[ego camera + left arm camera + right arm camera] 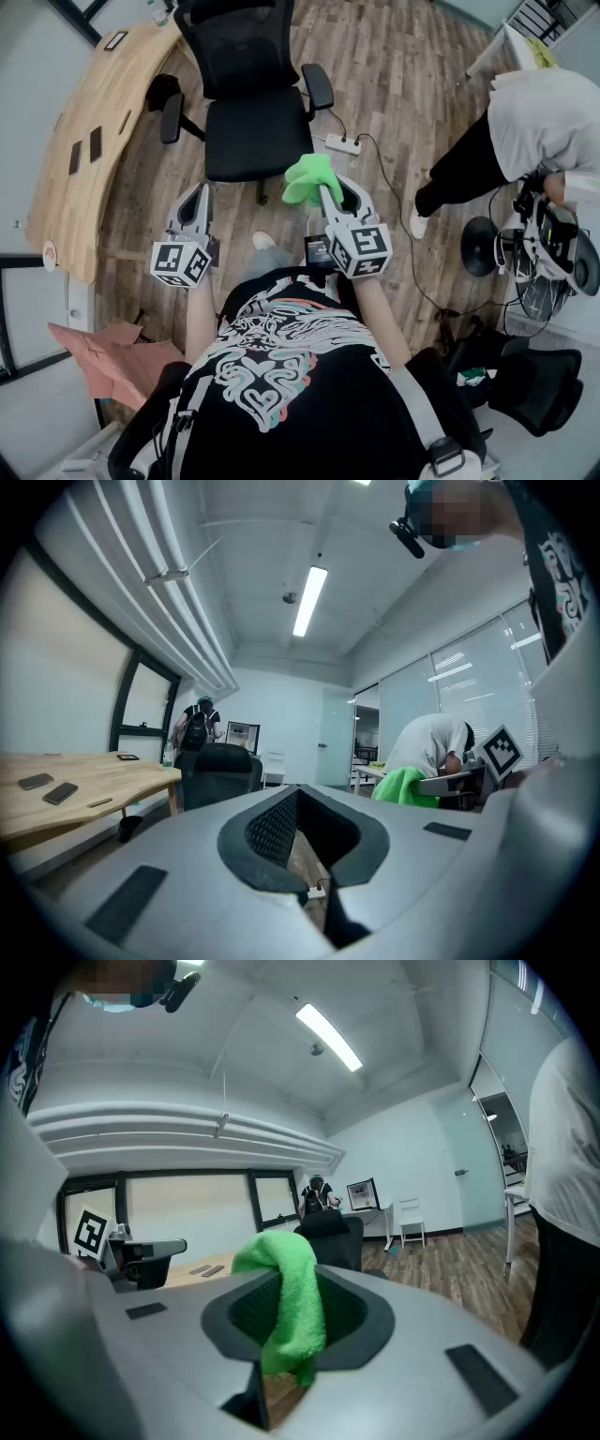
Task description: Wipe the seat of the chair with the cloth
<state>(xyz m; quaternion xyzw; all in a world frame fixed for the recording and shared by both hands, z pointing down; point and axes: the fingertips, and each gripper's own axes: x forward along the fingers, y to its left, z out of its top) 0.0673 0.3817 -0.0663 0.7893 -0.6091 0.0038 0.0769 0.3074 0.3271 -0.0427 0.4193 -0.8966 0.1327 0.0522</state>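
Head view: both forearms reach forward at frame centre, right hand-held gripper (337, 193) clamping the green cloth (307, 178) beside the chair seat (246, 131), left hand-held gripper (199, 191) closed on nothing.

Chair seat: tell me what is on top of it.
The black seat looks bare in the head view. The green cloth, pinched in the right claw, covers its near corner, so that bit is hidden.

The black mesh office chair (251, 127) stands on the wooden plank floor (394, 84), with the curved wooden desk (84, 141) to its left and the white power strip (343, 143) on the floor to its right. The green cloth (307, 178), between the jaws of the right gripper (330, 187), hangs at the seat's near right corner. The left gripper (197, 199) is to its left.
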